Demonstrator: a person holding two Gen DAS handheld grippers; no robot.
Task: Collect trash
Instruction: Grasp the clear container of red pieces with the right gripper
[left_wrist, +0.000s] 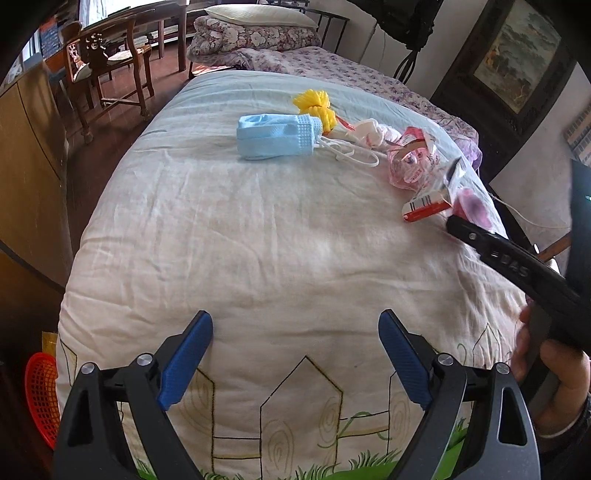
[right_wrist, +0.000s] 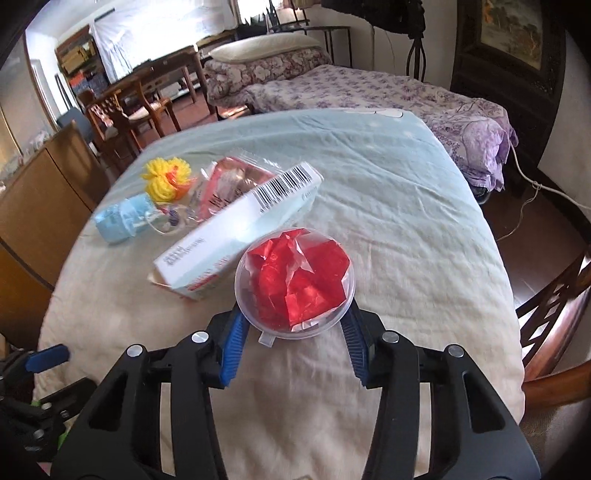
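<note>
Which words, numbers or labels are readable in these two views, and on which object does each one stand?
"DAS": raised letters on the black arm of the right gripper, seen from the left wrist; any letter before them is unclear.
Barcode with digits on the white cardboard box: too small to read.
Printed line along the box's side: blurred, unreadable.
Red-and-white end of the box: print too small.
Pink clear plastic wrapper: print illegible.

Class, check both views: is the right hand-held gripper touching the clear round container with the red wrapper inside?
Touching. The right wrist view shows the right hand-held gripper with both blue fingers pressed against opposite sides of the clear round container, no gap visible.
</note>
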